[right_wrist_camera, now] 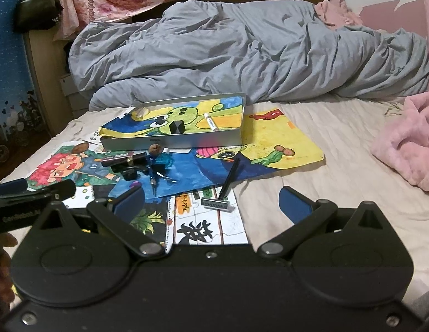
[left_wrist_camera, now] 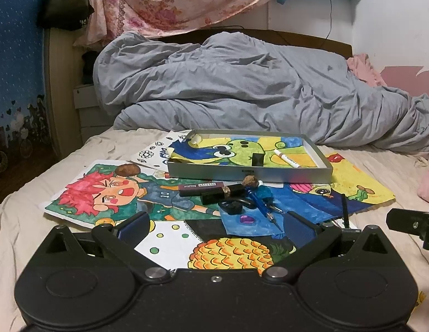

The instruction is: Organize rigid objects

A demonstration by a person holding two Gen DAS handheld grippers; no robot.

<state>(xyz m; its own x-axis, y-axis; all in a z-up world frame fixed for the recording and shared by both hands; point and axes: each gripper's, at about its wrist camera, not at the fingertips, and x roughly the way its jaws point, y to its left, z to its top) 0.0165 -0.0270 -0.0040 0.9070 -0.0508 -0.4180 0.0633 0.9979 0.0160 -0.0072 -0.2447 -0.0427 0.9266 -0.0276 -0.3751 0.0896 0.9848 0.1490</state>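
Both the left gripper (left_wrist_camera: 217, 221) and right gripper (right_wrist_camera: 211, 196) (jaws wide open, holding nothing) could bump the packed pile of small things (left_wrist_camera: 233, 193) and slide the loose drawings (left_wrist_camera: 103, 191) under it.

The bed (right_wrist_camera: 311, 149) has a wrinkly beige sheet, with a big grey duvet (right_wrist_camera: 242, 49) bunched along the far side, colourful drawings (right_wrist_camera: 269, 138) spread near the middle-left, and a pink fluffy blanket (right_wrist_camera: 402, 144) off right.
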